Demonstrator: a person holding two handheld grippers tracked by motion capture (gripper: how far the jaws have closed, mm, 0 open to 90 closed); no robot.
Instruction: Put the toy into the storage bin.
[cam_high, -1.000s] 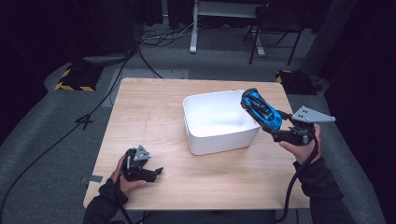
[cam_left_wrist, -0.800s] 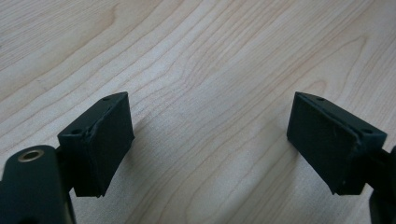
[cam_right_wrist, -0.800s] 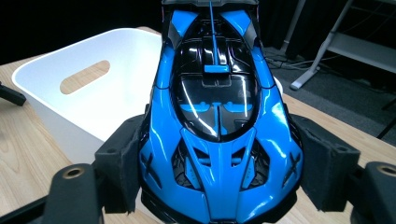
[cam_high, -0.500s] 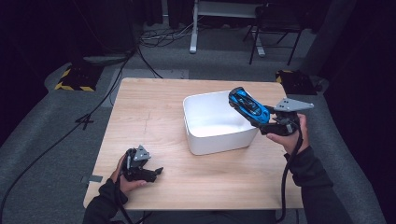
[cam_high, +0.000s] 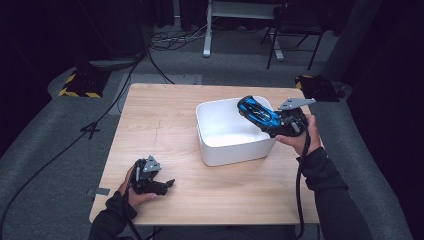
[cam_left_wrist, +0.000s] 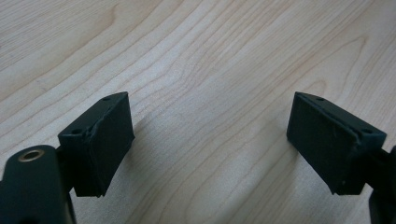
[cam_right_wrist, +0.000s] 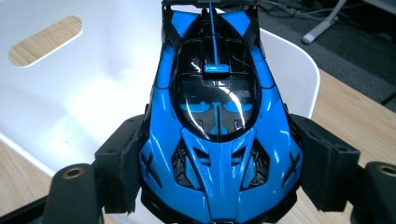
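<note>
A blue and black toy car (cam_high: 258, 114) hangs over the right part of a white bin (cam_high: 220, 145), clamped by its sides in my right gripper (cam_high: 272, 127). In the right gripper view the car (cam_right_wrist: 217, 116) sits between both black pads (cam_right_wrist: 119, 168), its far end out over the bin's white inside (cam_right_wrist: 70, 93). My left gripper (cam_high: 167, 185) rests low at the table's near left corner, held by a hand. Its jaws stand wide apart in the left gripper view (cam_left_wrist: 210, 144), with bare wood between them.
The wooden table (cam_high: 165, 125) has free surface left of the bin and along its front. The bin has a slot handle (cam_right_wrist: 44, 39) in its wall. Beyond the table lie grey floor, cables (cam_high: 150, 55), chair legs and desk legs (cam_high: 207, 30).
My right gripper has carried the car leftward, from beside the bin's right edge to over the bin's inside. The left gripper has stayed put.
</note>
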